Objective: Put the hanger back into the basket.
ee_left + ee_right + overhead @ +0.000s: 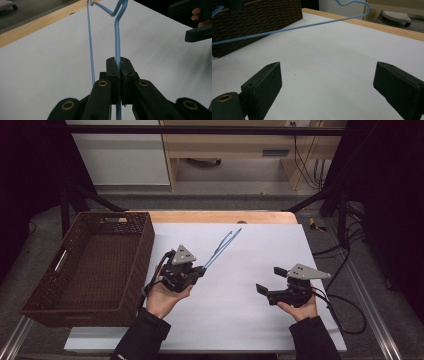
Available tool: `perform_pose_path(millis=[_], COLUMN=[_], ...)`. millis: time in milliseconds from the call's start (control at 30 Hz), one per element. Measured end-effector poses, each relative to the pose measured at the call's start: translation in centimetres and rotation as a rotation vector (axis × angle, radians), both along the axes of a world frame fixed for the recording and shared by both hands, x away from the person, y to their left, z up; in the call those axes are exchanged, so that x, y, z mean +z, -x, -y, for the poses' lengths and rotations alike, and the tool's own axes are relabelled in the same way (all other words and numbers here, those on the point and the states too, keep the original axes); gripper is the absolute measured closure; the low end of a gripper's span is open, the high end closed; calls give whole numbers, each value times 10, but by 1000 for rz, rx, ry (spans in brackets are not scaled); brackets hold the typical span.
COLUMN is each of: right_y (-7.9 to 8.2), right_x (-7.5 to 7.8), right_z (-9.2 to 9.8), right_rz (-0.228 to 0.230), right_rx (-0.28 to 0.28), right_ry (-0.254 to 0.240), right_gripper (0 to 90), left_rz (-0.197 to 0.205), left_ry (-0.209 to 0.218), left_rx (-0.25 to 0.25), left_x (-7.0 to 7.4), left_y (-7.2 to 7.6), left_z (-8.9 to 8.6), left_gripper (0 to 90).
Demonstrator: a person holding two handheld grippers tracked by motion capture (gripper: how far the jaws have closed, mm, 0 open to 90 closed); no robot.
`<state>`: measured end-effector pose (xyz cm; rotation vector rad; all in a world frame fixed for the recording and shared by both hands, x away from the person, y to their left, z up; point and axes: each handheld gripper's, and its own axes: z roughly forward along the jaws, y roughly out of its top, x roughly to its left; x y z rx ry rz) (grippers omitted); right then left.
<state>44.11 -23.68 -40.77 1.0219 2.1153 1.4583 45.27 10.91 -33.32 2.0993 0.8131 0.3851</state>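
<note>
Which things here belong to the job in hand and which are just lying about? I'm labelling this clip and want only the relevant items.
In the job:
- blue wire hanger, clamped in the left gripper
- right gripper, jaws open, nothing between them
- brown wicker basket, beside the left hand, a likely destination

Lying about:
- white sheet covering the table
- cables at the right edge

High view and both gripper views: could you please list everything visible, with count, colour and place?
Wire hanger: one, light blue, clamped in the left hand-held gripper, raised over the sheet.
Woven basket: one, dark brown, left side of the table.
Sheet: one, white, covering the tabletop.
Table: one, light wood edge showing at the far side.
Cables: black, at the table's right edge.
Left hand-held gripper: one, black, shut on the wire hanger.
Right hand-held gripper: one, black, jaws open, nothing between them.
Hands: two, dark sleeves, at the near edge.
</note>
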Motion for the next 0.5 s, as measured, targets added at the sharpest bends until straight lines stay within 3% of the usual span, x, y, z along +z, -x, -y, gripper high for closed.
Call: perform_pose_path(millis=[167, 500], right_y=[5, 11], right_x=[-4, -8], right_z=[8, 18], right_rz=[-12, -24], right_rx=[-19, -31], right_ry=[9, 25], right_gripper=[68, 50], left_rz=[13, 5], left_ry=[-23, -21], left_rx=[-26, -80], left_x=[11, 29], left_y=[1, 0], left_z=[-8, -28], left_gripper=[871, 871])
